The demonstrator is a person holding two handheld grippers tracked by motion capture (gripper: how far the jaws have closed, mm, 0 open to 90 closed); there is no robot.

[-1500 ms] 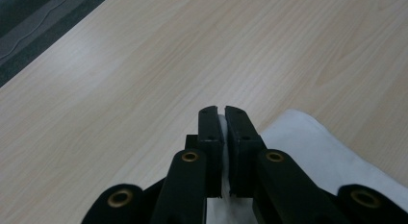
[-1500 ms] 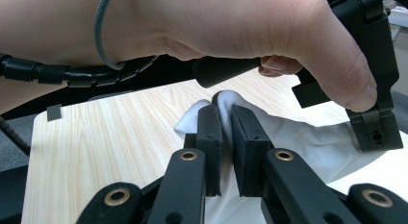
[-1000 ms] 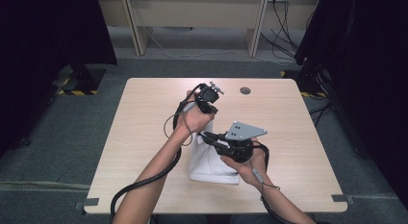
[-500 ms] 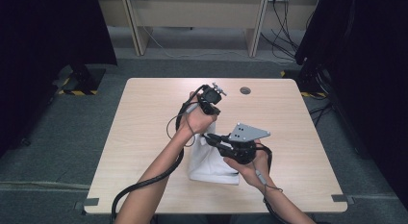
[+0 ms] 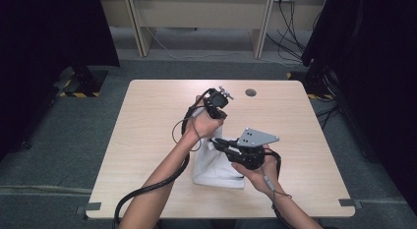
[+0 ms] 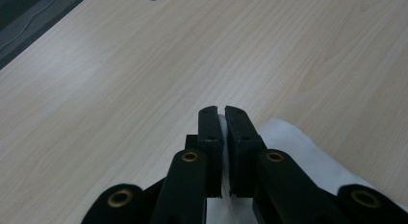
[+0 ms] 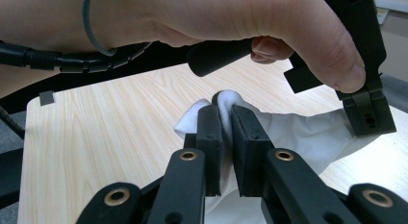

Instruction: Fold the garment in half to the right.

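Note:
A white cloth lies crumpled on the wooden table, and both grippers lift its upper part. My left gripper is held above the cloth's far end. Its jaws are shut on a thin edge of the cloth, which shows as a white sliver between the pads. My right gripper, with a grey plate on top, points left at the cloth's middle. It is shut on a raised fold of the cloth. The left gripper hangs just beyond that fold, pinching the cloth's corner.
A round cable hole sits near the table's far edge. Black cables trail from both grippers over the forearms. Bare wood surrounds the cloth on all sides. Desk legs and wall cables stand beyond the table.

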